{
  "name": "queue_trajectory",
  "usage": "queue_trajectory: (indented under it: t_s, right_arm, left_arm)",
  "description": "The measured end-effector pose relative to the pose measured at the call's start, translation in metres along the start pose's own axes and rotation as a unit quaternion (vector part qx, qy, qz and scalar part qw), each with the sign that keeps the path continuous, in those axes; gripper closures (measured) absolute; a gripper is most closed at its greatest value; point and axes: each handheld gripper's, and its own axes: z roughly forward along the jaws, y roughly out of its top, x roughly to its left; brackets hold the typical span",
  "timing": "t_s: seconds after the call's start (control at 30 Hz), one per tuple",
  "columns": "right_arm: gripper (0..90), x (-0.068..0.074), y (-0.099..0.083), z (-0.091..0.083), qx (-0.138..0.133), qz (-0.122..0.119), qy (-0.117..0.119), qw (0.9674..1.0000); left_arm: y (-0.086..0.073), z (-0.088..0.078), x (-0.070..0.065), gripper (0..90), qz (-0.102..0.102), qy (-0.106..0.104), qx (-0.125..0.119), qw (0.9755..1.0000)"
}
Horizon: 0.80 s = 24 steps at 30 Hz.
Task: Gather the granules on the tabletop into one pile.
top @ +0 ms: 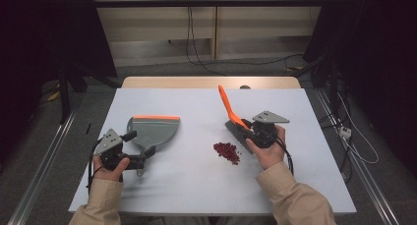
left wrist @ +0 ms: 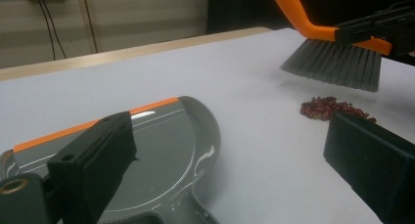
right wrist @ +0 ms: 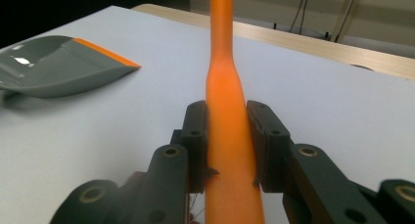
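The room is dim at both sides, with dark curtains flanking a pale wall panel (top: pixel 162 26) where black cables (top: pixel 193 38) hang down to a grey floor (top: pixel 206 68). Metal rails (top: pixel 39 166) run along the floor on either side of the worktop (top: pixel 196 185), a white sheet-like surface with a wooden edge showing along its far side.

On that surface, just ahead of the left claw (top: pixel 142 158), lies a grey dustpan (top: pixel 155 130) with an orange lip on its far edge; its handle points back toward that claw. In the left gripper view the jaws stand wide apart, with nothing pressed between them, and the dustpan (left wrist: pixel 161 150) sits close under the left jaw.

The right claw (top: pixel 251 129) is clamped on the orange handle of a brush (top: pixel 231 112), whose handle rises up and away from it; the right gripper view shows both pads pressed against the brush (right wrist: pixel 225 111) handle. Grey bristles hang just above the worktop. A small heap of red beans (top: pixel 226 152) lies just beside the right claw, on its left, well apart from the dustpan.
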Motion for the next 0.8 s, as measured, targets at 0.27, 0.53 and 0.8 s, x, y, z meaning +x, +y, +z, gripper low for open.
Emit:
queue_trajectory:
  t_s: [0.27, 0.53, 0.8]
  right_arm:
    - [71.2, -0.011, -0.008, 0.007, 0.035, 0.0, -0.02, 0.9992]
    - [66.6, -0.01, 0.001, 0.007, 0.092, 0.005, -0.002, 0.9958]
    - [66.1, -0.007, 0.02, 0.015, 0.171, -0.008, -0.01, 0.9852]
  left_arm:
    - [0.0, 0.0, 0.0, 4.8, 0.0, 0.0, 0.0, 1.0]
    - [0.0, 0.0, 0.0, 4.8, 0.002, 0.0, 0.002, 1.0]
    - [0.0, 0.001, 0.0, 4.8, 0.003, 0.0, 0.003, 1.0]
